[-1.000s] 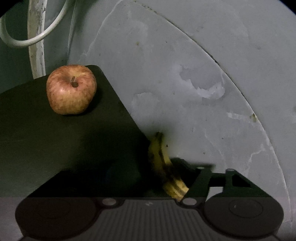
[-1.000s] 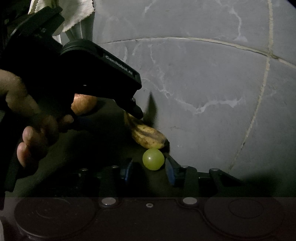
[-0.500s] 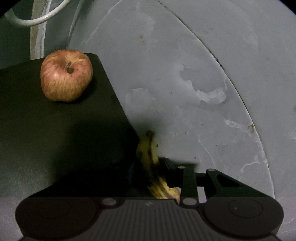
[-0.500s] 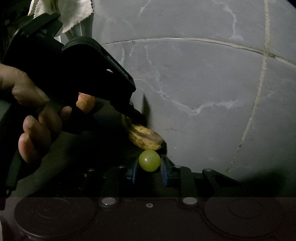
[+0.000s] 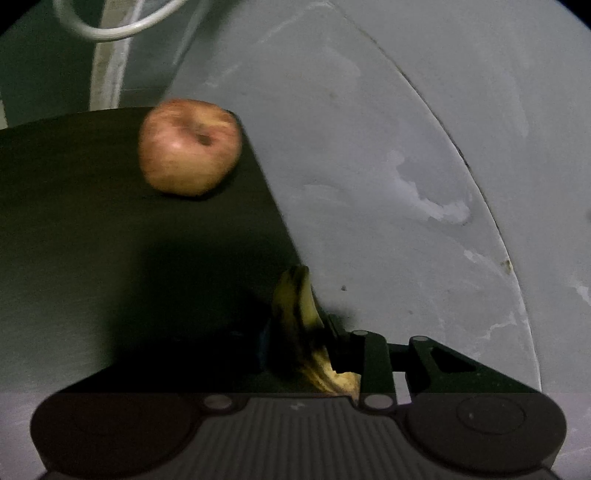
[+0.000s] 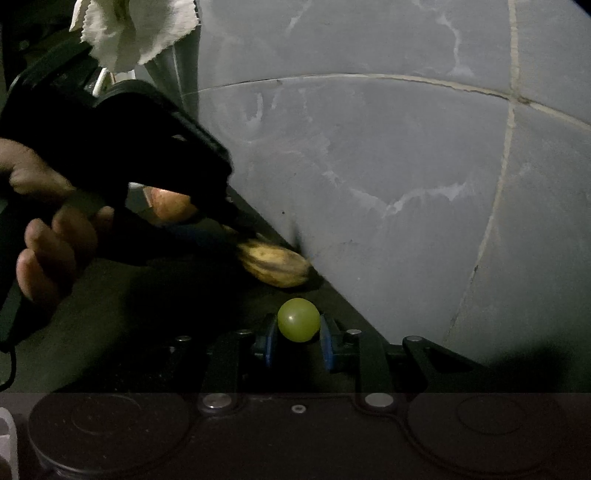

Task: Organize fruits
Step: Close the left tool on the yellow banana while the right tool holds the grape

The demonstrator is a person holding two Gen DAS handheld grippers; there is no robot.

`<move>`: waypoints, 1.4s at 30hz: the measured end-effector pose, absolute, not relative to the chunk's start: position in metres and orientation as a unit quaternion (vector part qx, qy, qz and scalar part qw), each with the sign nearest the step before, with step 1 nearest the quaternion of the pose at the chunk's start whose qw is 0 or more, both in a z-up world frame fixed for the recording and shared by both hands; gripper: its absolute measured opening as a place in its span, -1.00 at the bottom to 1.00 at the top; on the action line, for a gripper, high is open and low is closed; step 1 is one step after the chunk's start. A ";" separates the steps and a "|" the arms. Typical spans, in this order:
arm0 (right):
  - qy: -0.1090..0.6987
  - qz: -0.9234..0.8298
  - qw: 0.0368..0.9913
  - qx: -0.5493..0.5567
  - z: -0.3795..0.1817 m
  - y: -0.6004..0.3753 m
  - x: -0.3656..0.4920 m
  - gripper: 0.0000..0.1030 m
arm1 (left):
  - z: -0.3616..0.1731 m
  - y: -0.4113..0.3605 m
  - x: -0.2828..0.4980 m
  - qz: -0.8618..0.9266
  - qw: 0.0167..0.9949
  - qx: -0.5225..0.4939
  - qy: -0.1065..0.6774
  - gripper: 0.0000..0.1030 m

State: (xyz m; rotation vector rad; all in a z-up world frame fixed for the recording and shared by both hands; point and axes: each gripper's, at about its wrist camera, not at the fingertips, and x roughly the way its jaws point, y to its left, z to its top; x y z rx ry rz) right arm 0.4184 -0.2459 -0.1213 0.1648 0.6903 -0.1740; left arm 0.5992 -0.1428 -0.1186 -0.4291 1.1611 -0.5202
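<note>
A spotted yellow banana (image 5: 303, 325) lies at the right edge of a dark mat (image 5: 92, 229), and my left gripper (image 5: 295, 339) is shut on it. The same banana (image 6: 275, 264) shows in the right wrist view, sticking out from the left gripper held by a hand (image 6: 51, 236). A red apple (image 5: 188, 146) sits near the mat's far corner; the apple (image 6: 171, 208) is partly hidden behind that gripper in the right wrist view. My right gripper (image 6: 298, 334) is shut on a green grape (image 6: 298, 319), its blue pads (image 6: 327, 341) touching both sides.
Grey tiled floor (image 6: 388, 166) with pale grout lines lies to the right of the mat. A white cloth (image 6: 129, 29) hangs at the upper left. A white cable (image 5: 110, 26) loops beyond the mat's far edge.
The right gripper has closed from wide open onto the grape. The left gripper has kept its hold on the banana and swung left, so the apple now appears further right.
</note>
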 end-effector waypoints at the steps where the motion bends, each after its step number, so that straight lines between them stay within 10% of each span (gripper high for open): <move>1: 0.338 -0.083 0.934 0.080 -0.121 -0.246 0.418 -0.50 | -0.118 -0.137 0.599 -0.238 0.784 -0.201 0.537 -0.36; 17: 0.337 -0.055 0.938 0.057 -0.114 -0.244 0.416 -0.50 | -0.128 -0.074 0.577 -0.224 0.779 -0.227 0.540 -0.29; 31: 0.335 -0.046 0.940 0.038 -0.117 -0.238 0.411 -0.50 | -0.102 -0.110 0.558 -0.306 0.832 0.072 0.458 0.31; 42: 0.335 -0.032 0.941 0.021 -0.118 -0.239 0.408 -0.50 | -0.099 -0.144 0.571 -0.404 0.791 0.201 0.414 0.36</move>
